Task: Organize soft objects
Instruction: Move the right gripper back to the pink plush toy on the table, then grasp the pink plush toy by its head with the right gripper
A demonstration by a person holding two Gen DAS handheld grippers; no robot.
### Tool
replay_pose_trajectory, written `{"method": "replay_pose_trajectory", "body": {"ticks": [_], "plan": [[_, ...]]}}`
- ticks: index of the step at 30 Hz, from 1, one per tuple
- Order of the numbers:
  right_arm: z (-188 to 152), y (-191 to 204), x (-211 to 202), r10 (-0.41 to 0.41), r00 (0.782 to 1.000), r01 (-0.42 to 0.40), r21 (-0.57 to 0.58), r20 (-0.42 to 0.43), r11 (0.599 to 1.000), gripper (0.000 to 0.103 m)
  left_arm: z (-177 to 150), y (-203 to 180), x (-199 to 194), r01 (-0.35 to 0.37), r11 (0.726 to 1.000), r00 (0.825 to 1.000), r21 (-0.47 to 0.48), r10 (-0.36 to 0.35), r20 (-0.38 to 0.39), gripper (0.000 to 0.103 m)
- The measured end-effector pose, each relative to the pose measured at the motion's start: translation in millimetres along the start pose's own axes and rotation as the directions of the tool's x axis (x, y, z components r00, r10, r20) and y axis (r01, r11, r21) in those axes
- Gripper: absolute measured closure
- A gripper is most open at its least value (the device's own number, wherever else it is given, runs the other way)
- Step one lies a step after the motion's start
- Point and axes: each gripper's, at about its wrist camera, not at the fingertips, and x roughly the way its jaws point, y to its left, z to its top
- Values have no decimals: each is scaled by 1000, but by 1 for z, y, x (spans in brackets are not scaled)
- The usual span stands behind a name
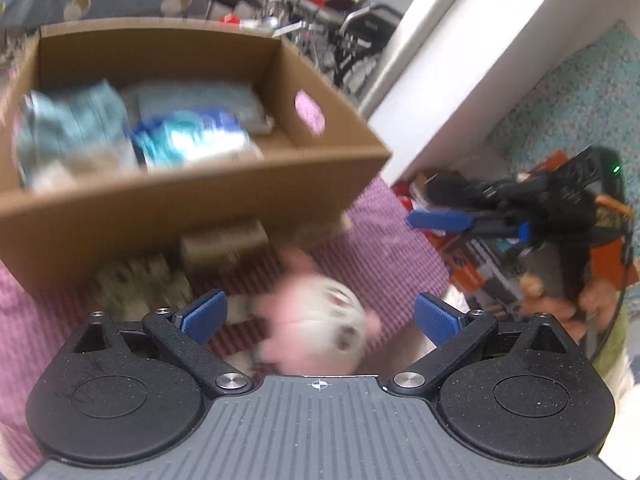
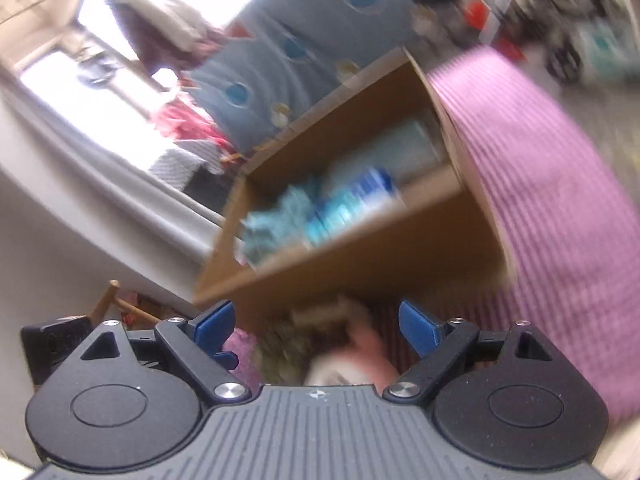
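**Both claws released over pink cloth; soft goods in box, plush toy outside**

L claw [image 1: 320, 316]: jaws wide apart, blue pads clear of everything, nothing gripped. Pink-and-white plush toy [image 1: 320, 328] seen between the pads, lying below on the cloth, blurred; no pad contact visible.

R claw [image 2: 316, 328]: jaws spread, nothing gripped. Same toy [image 2: 352, 356] shows low between its pads, heavily blurred. In L view the R claw [image 1: 440, 222] sits off the cloth's right edge, a hand [image 1: 560, 300] under it.

Box [image 1: 192, 204]: brown cardboard, open top, standing on the pink striped cloth [image 1: 384, 248] toward its far side. Oval handle cut-out in right wall. Inside: teal fabric [image 1: 72, 132] at left wall, blue-and-white pack [image 1: 192, 140] mid, pale folded item [image 1: 208, 100] toward back wall. All blurred, exact type cannot be told.

Cloth, near edge of box: tan block-like item [image 1: 224, 244] and a greenish patterned soft item [image 1: 148, 284] just beside the box's front wall; toy lies nearer the cloth's front edge, apart from the box.

Off cloth, right: orange and red clutter [image 1: 472, 268] on floor, white wall panel [image 1: 472, 76] behind. Blue patterned cushion [image 2: 304, 48] behind box in R view.
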Motion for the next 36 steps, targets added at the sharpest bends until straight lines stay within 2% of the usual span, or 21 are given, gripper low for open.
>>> {"method": "replay_pose_trajectory", "body": {"ticks": [7, 12, 16, 20, 28, 32, 36], "plan": [[-39, -24, 31, -13, 997, 23, 147, -71, 989, 12, -27, 5, 31, 31, 998, 996, -56, -35, -78, 3], [-39, -17, 25, -79, 994, 87, 130, -69, 988, 12, -35, 1, 36, 38, 999, 996, -21, -39, -81, 3], [-43, -13, 10, -83, 996, 88, 146, -41, 985, 12, -43, -4, 38, 50, 998, 995, 24, -48, -82, 3], [-56, -13, 6, -70, 997, 77, 194, -45, 978, 9, -48, -3, 39, 80, 997, 993, 24, -77, -88, 3], [-71, -15, 5, -124, 992, 128, 212, -33, 969, 9, -55, -3, 36, 92, 995, 994, 50, -88, -71, 4], [-71, -19, 11, -116, 993, 120, 207, -34, 971, 9, -53, -8, 43, 75, 995, 993, 68, -69, -94, 6], [-68, -22, 21, -104, 993, 111, 182, -49, 977, 9, -52, -13, 50, 37, 995, 996, 90, -30, -85, 6]]}}
